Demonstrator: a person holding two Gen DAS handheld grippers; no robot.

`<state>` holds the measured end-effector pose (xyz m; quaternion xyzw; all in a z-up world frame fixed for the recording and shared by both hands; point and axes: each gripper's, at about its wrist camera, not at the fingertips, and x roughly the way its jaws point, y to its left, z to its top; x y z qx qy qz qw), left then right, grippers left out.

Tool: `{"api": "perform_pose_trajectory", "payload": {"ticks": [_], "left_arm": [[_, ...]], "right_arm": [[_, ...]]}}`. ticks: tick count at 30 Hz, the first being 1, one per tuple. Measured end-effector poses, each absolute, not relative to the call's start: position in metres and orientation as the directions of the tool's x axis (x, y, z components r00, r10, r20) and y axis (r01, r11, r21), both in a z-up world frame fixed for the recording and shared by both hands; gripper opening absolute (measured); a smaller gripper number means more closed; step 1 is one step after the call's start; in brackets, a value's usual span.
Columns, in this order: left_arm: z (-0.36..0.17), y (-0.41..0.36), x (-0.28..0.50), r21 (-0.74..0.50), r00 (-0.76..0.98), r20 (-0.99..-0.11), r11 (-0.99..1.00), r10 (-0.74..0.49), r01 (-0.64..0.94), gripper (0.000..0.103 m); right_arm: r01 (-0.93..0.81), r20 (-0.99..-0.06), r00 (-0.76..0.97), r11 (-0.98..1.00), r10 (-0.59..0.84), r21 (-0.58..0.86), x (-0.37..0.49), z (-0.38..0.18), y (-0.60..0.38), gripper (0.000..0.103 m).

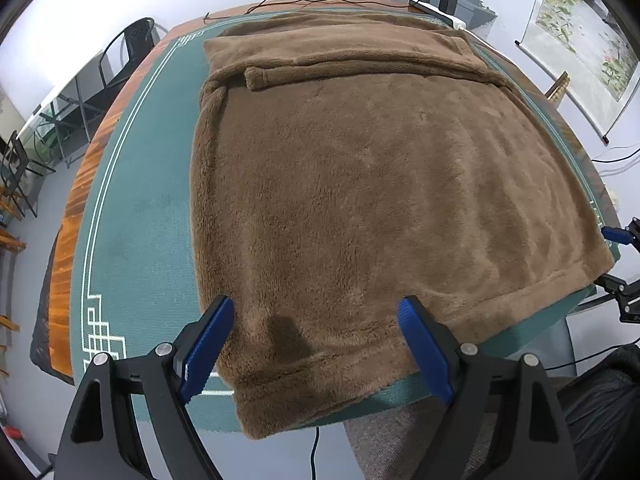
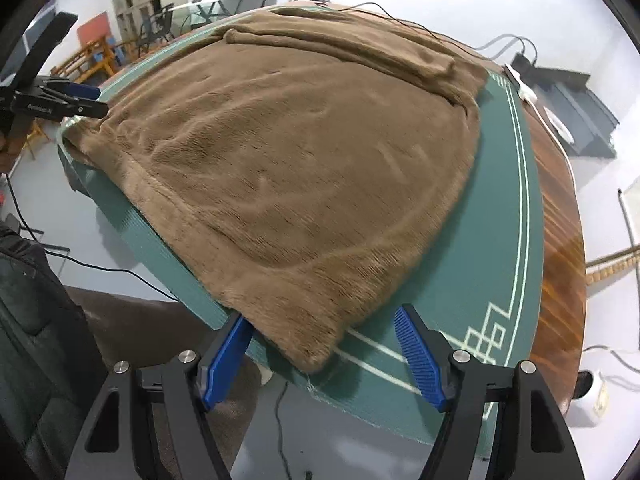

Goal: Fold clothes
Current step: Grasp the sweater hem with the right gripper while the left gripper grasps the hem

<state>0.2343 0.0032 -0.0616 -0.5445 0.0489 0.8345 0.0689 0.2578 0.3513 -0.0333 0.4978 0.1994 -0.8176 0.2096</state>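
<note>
A brown fleece garment (image 1: pixel 360 184) lies spread flat on a green mat (image 1: pixel 136 240), its sleeves folded across the far end. Its near hem hangs slightly over the mat's front edge. My left gripper (image 1: pixel 316 312) is open, its blue fingers straddling the garment's near left corner without closing on it. In the right wrist view the same garment (image 2: pixel 300 160) fills the mat (image 2: pixel 500 240). My right gripper (image 2: pixel 320 320) is open around the near right corner, fabric between the fingers. The left gripper (image 2: pixel 86 98) shows at the far left of that view, the right gripper (image 1: pixel 616 236) at the left view's right edge.
The mat covers a wooden table (image 1: pixel 68 280). A power strip (image 1: pixel 436 10) with plugs and cables sits at the table's far edge. A black chair (image 1: pixel 132 48) and a glass table stand beyond. A white device (image 2: pixel 592 396) sits on the floor at right. A scroll painting (image 1: pixel 580 40) hangs on the wall.
</note>
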Motion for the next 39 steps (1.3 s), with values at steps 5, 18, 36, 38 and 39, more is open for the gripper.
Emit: {"api": "perform_pose_trajectory", "payload": {"ticks": [5,18,36,38,39], "left_arm": [[-0.062,-0.004,0.246,0.01,-0.394,-0.917,-0.986,0.058,-0.168,0.088],[-0.069,-0.037,0.283,-0.057,-0.358,-0.925,-0.976,0.131,-0.209,0.087],[-0.089,-0.042,0.276,-0.099,-0.345,-0.927,-0.983,0.148,-0.157,0.069],[-0.089,-0.042,0.273,-0.12,-0.348,-0.923,-0.983,0.161,-0.138,0.069],[-0.088,-0.043,0.271,-0.128,-0.351,-0.922,-0.984,0.164,-0.124,0.068]], "right_arm": [[0.473,-0.885,-0.448,-0.874,-0.128,-0.113,0.242,-0.031,0.357,0.032],[0.41,-0.85,-0.507,-0.908,-0.145,-0.09,0.203,-0.002,0.359,0.032],[0.379,-0.843,-0.517,-0.923,-0.151,-0.067,0.188,0.006,0.363,0.032],[0.375,-0.842,-0.517,-0.925,-0.152,-0.064,0.187,0.006,0.364,0.032],[0.374,-0.843,-0.517,-0.925,-0.151,-0.064,0.187,0.006,0.365,0.032]]}}
